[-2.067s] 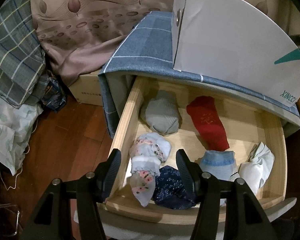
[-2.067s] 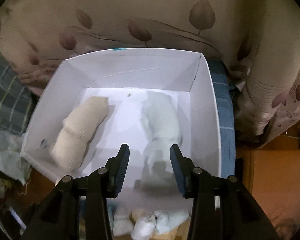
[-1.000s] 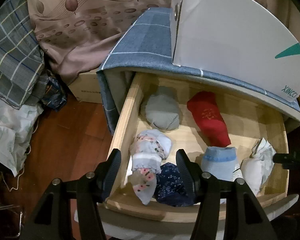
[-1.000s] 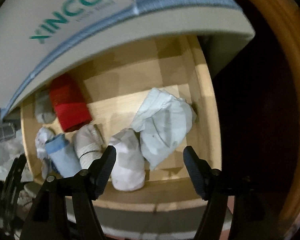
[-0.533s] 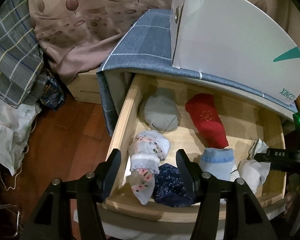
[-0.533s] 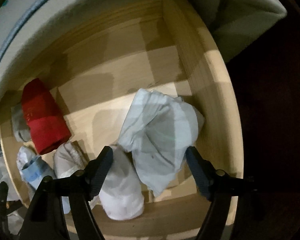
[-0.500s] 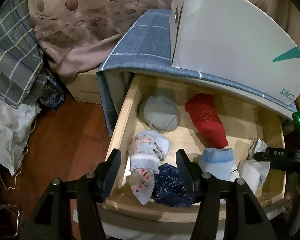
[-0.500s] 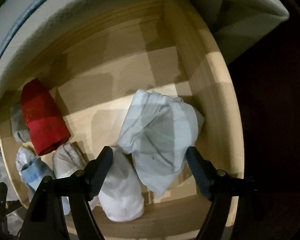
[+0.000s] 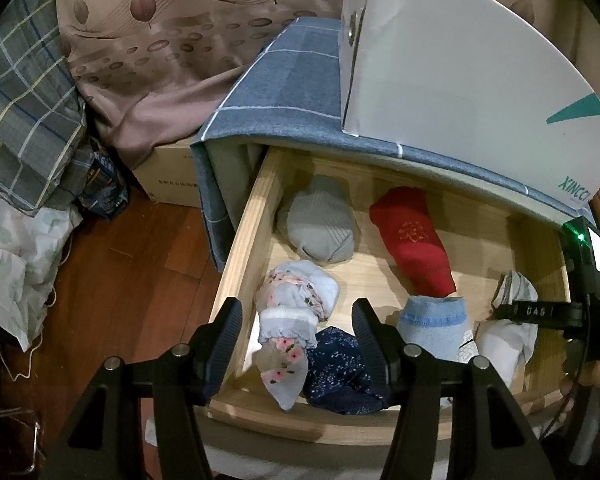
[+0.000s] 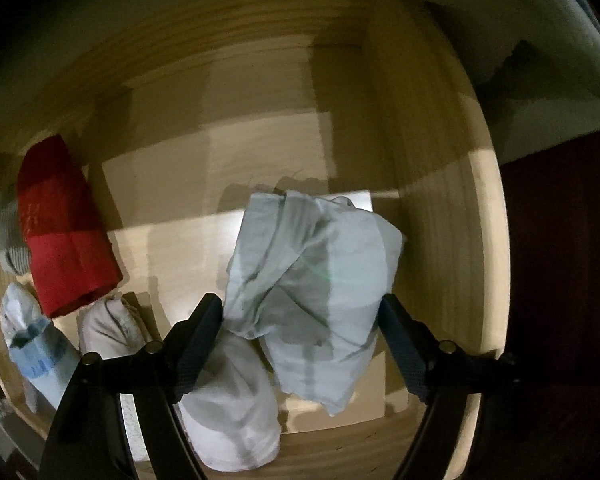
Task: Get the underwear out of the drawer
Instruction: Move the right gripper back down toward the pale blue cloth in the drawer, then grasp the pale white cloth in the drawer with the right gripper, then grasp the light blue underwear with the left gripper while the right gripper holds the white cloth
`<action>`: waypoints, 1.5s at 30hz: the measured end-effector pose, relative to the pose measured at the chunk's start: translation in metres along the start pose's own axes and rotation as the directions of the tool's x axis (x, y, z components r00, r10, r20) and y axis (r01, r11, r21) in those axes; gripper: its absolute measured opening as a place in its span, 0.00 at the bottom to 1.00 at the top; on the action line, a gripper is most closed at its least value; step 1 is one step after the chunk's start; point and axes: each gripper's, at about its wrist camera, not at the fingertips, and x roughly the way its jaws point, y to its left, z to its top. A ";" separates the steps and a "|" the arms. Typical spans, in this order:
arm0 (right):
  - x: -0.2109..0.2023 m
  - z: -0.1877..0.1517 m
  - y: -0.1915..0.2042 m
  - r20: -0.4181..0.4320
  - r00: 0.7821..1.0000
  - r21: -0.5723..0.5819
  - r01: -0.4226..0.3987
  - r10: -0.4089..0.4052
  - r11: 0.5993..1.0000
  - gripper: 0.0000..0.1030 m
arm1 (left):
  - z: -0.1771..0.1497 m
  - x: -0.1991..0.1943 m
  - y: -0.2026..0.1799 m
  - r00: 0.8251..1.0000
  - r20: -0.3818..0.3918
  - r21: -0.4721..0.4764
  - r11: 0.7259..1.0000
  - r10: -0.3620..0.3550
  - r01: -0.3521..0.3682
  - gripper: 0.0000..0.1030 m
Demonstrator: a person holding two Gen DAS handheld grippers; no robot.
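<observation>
**Right gripper poised over the pale bundle**

Left wrist view: the left gripper (image 9: 298,338) hung with its fingers apart and nothing between them, above the front left corner of the open wooden drawer (image 9: 242,256). Below it lay a floral roll (image 9: 294,300) touching a navy piece (image 9: 340,372); behind were a ribbed grey roll (image 9: 320,224) and a red roll (image 9: 412,240), well apart. A blue-cuffed roll (image 9: 436,328) sat near the front. At the right edge the right gripper's body reached in over a pale bundle (image 9: 512,320). A stiff white box (image 9: 460,60) stood on the checked cloth above.

Right wrist view: the right gripper (image 10: 300,336) was wide open, its fingers on either side of the pale bundle (image 10: 312,276), a loose, crumpled, thin cotton lying against the drawer's right wall and partly over a white roll (image 10: 232,400). To grip it well, I judged the fingers should sink lower and close on the bunched middle, not the trailing flap, and clear of the white roll, since soft folds slip.
</observation>
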 end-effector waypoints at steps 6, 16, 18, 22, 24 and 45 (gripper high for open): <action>-0.005 -0.007 0.009 0.025 0.999 -0.082 0.023 -0.021 0.996 0.51 | 0.000 0.001 0.000 1.000 -0.002 0.000 1.000 0.002 -0.002 0.57; -0.018 -0.014 0.006 0.083 0.996 -0.097 -0.011 0.020 0.995 0.36 | -0.003 0.003 -0.005 1.000 -0.005 0.011 1.000 0.017 -0.017 0.57; -0.021 -0.019 0.002 0.095 0.995 -0.096 -0.021 0.030 0.995 0.35 | -0.004 0.004 -0.006 1.000 -0.007 0.017 1.000 0.022 -0.022 0.57; -0.036 -0.025 -0.004 0.133 0.989 -0.091 -0.053 0.065 0.994 0.35 | -0.004 0.005 -0.009 1.000 -0.017 0.025 0.999 0.020 -0.020 0.57; -0.045 -0.030 -0.006 0.159 0.984 -0.092 -0.063 0.078 0.994 0.35 | -0.006 0.005 -0.012 1.000 -0.030 0.037 0.999 0.004 -0.003 0.57; -0.069 -0.080 -0.049 0.183 0.961 -0.091 -0.192 0.206 0.977 0.35 | -0.008 0.018 -0.031 0.969 -0.180 0.056 0.982 -0.167 0.180 0.57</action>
